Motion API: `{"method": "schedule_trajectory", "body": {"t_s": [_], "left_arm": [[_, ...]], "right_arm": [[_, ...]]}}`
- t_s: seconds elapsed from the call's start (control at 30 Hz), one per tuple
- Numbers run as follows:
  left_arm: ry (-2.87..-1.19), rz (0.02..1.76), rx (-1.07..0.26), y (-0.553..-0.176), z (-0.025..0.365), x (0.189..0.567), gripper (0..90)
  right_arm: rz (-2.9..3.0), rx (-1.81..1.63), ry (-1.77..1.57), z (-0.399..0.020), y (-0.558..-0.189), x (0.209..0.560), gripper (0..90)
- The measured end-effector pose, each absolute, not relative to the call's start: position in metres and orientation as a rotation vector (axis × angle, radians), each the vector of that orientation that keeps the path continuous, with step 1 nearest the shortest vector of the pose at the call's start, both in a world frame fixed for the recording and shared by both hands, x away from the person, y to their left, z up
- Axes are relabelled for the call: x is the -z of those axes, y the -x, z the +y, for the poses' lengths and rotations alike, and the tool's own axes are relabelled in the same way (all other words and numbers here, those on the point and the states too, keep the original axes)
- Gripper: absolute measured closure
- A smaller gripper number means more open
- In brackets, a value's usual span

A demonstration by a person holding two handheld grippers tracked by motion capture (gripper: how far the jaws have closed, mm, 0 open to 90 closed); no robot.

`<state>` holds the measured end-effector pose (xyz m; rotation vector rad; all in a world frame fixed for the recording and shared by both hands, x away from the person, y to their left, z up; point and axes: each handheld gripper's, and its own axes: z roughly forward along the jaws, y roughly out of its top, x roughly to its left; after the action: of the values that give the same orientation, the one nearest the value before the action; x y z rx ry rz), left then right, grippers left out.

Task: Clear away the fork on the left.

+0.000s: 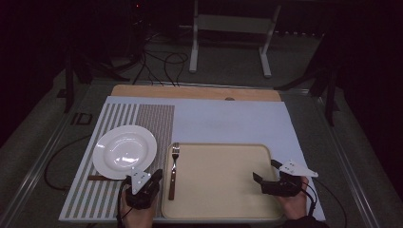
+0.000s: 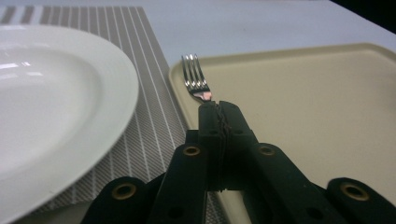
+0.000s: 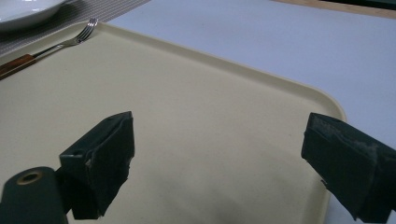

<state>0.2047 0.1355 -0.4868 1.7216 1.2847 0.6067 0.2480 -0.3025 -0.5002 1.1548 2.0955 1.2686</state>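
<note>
A fork (image 1: 174, 156) with a brown handle lies along the left rim of a beige tray (image 1: 218, 145), tines pointing away from me. My left gripper (image 1: 158, 173) sits just left of the fork's handle, jaws pressed together with nothing between them. In the left gripper view the shut gripper (image 2: 219, 105) hides the handle, and the fork's tines (image 2: 194, 77) show past its tips. My right gripper (image 1: 265, 170) hovers open over the tray's right side, its gap (image 3: 217, 154) holding nothing. The fork (image 3: 70, 41) appears far off in the right gripper view.
A white plate (image 1: 124, 151) rests on a striped placemat (image 1: 119, 114) left of the tray. A brown handle (image 1: 97, 177) pokes out from under the plate's near edge. A white sheet (image 1: 228, 123) covers the table, with a wooden board (image 1: 195, 91) behind it.
</note>
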Motion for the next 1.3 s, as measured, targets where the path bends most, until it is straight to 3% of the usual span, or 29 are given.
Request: {"method": "schedule_trajectory", "body": {"t_s": [0.13,0.17,0.27,0.47,0.63,1.1,1.3], "left_arm": [[-1.697,1.24,-0.601,-0.207,0.143,0.478,64.7],[-1.692,1.231,-0.605,-0.208,0.146,0.476,64.7],[-1.664,1.225,-0.605,-0.211,0.155,0.467,49.7],[-1.616,1.236,-0.643,-0.217,0.181,0.445,39.3],[-1.616,1.258,-0.677,-0.226,0.203,0.432,19.1],[-1.727,1.182,-0.778,-0.231,0.244,0.44,1.0],[-1.729,1.145,-0.792,-0.223,0.254,0.465,0.0]], "right_arm": [[2.091,-1.269,-1.158,-0.303,-0.248,0.5,9.5],[2.091,-1.269,-1.158,-0.303,-0.248,0.5,9.5],[2.09,-1.271,-1.157,-0.303,-0.248,0.5,9.5],[2.086,-1.272,-1.159,-0.303,-0.248,0.5,9.5],[2.084,-1.271,-1.159,-0.304,-0.248,0.5,9.5],[2.064,-1.285,-1.157,-0.306,-0.247,0.498,9.5],[2.05,-1.294,-1.151,-0.307,-0.246,0.497,9.4]]}}
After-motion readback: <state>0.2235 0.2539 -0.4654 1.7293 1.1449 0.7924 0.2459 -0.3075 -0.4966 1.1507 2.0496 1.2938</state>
